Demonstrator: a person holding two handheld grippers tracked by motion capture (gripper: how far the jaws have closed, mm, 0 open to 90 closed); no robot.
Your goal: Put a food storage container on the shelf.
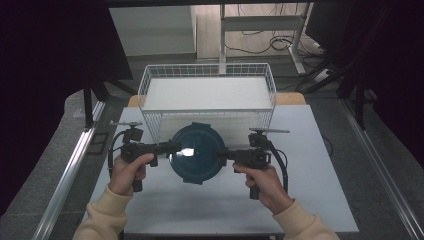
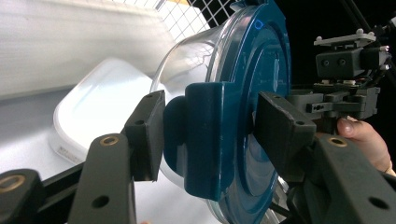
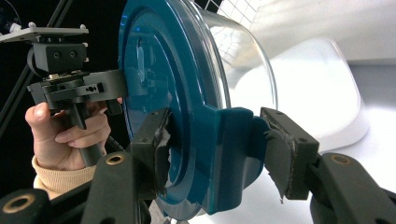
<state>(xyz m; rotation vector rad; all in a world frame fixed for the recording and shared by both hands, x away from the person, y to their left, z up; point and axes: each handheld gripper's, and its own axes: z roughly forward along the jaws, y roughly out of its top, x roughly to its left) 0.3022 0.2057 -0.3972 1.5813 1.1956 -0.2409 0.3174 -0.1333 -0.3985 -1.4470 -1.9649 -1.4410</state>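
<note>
Risk: round clear plastic container with dark teal clip-on lid (image 1: 196, 152) hangs between two grips on its side latches alone; if one latch flap pops open or slides off a pad, the tub swings down onto the white bench (image 1: 210, 205).
Cause: both grips sit on smooth teal tabs, and uneven pull from either hand could twist it loose.
Second risk: white wire basket (image 1: 207, 95) stands just behind; a low carry could clip its front rim.
Container: in the high view, lid up, held between both hands, in front of the basket.
Left gripper (image 1: 172, 147): fingers (image 2: 145, 133) clamp the left latch tab, arm level, pointing inward.
Right gripper (image 1: 221, 155): fingers (image 3: 285, 149) clamp the opposite tab, level, mirroring it.
Hands: both fists wrap the handles, cream sleeves low at the bench's near edge.
</note>
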